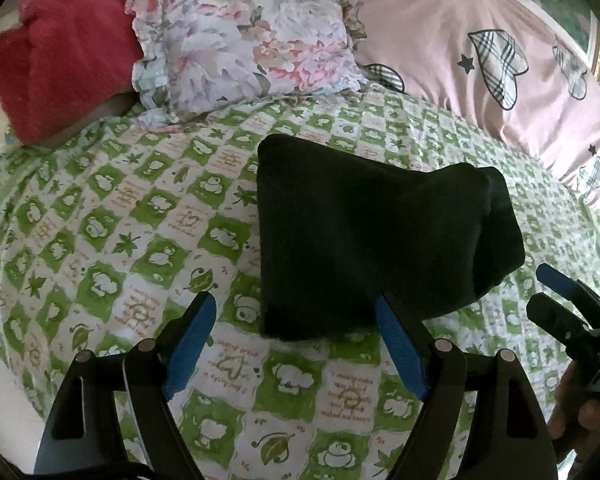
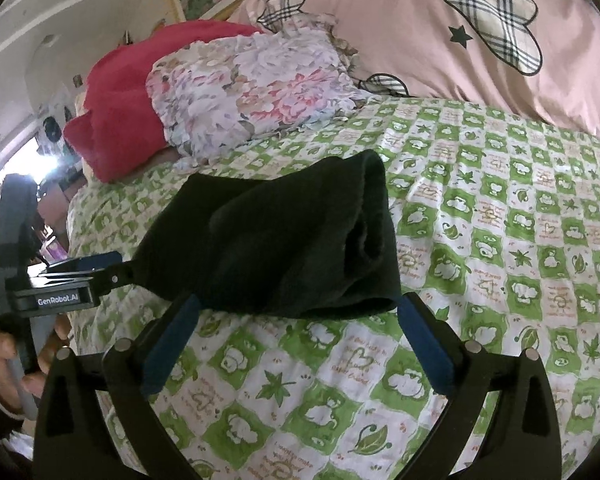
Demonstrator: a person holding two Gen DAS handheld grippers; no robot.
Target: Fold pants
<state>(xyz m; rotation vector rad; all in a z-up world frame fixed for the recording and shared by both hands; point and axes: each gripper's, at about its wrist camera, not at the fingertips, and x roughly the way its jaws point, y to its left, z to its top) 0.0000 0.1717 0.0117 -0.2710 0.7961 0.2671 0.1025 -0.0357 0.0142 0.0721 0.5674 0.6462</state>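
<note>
The black pants (image 1: 364,236) lie folded into a compact bundle on the green-and-white patterned bed sheet (image 1: 120,220). My left gripper (image 1: 296,308) is open, its blue-padded fingers spread just in front of the bundle's near edge, holding nothing. The right gripper shows at the right edge of the left wrist view (image 1: 560,292). In the right wrist view the pants (image 2: 292,240) lie just beyond my open right gripper (image 2: 300,304), which is empty. The left gripper (image 2: 88,268) shows at the left, beside the bundle's left corner.
A floral pillow (image 1: 240,44) and a red blanket (image 1: 60,52) lie at the far left of the bed. A pink duvet with plaid hearts (image 1: 480,52) is heaped at the far right. The sheet (image 2: 500,220) spreads around the bundle.
</note>
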